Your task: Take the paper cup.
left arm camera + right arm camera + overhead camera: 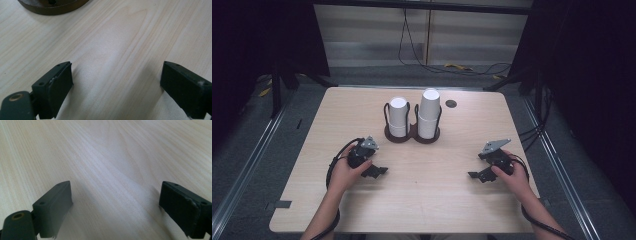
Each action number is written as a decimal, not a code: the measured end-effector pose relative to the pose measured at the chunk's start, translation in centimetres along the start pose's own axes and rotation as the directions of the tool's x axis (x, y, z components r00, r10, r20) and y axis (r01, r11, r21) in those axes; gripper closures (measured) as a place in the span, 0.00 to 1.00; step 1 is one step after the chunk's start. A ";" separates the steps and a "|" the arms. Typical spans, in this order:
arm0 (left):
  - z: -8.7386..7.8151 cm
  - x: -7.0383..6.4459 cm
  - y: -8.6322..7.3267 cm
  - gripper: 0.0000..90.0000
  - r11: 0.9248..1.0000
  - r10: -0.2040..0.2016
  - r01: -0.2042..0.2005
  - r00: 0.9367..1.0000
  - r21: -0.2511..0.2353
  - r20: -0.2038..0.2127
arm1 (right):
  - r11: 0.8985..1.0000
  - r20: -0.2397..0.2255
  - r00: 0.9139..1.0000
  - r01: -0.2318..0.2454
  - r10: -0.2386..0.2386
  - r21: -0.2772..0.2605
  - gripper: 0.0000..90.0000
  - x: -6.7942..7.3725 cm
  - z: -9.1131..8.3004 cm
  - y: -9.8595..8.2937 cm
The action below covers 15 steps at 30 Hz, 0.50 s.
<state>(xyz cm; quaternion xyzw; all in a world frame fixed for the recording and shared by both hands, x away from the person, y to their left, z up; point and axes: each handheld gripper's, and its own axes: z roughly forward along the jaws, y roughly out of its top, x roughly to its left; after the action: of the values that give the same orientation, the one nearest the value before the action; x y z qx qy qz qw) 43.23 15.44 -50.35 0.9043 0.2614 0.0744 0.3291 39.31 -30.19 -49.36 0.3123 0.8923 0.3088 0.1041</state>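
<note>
While both hands rest on the pale wooden table (pixel 422 200), the left gripper (pixel 379 171) and right gripper (pixel 474 175) gape wide, empty; two white paper cup stacks (pixel 429 113) stand upside down in the dark round double holder (pixel 411 135) far centre, steadied for grasping.

High view: the camera sits above your side of the table (pixel 412 200) and looks forward and down, taking in the whole tabletop and the floor beyond its far edge; your forearms enter from the near edge. Left gripper view: the camera rides your left gripper (pixel 116 82), close above the wood, looking along its jaws toward the dark cup holder base (pixel 52 6) at the top edge. Right gripper view: the camera rides your right gripper (pixel 116 202), equally close, facing bare tabletop. All three views share the pale wood surface; the high view and the left gripper view also share the cup holder base (pixel 412 135).
</note>
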 end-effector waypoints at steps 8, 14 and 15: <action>-0.2 -0.1 0.3 0.15 0.999 -0.015 0.015 1.000 0.033 -0.003 | 1.000 0.012 1.000 0.004 -0.005 0.011 0.12 0.2 -0.1 0.1; -0.6 -0.1 0.7 0.16 0.999 -0.015 0.015 1.000 0.029 -0.008 | 1.000 0.006 1.000 0.012 -0.012 0.017 0.13 0.3 -0.1 0.3; -0.8 0.0 0.8 0.16 0.999 -0.019 0.019 1.000 0.037 0.017 | 1.000 0.000 1.000 0.009 -0.009 0.014 0.13 0.5 -0.1 0.4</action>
<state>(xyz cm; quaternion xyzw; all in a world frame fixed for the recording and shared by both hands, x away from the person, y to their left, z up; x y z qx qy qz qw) 43.32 15.35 -49.19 0.9083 0.2684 0.0588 0.3155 39.11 -29.73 -49.02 0.3091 0.8959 0.3019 0.1035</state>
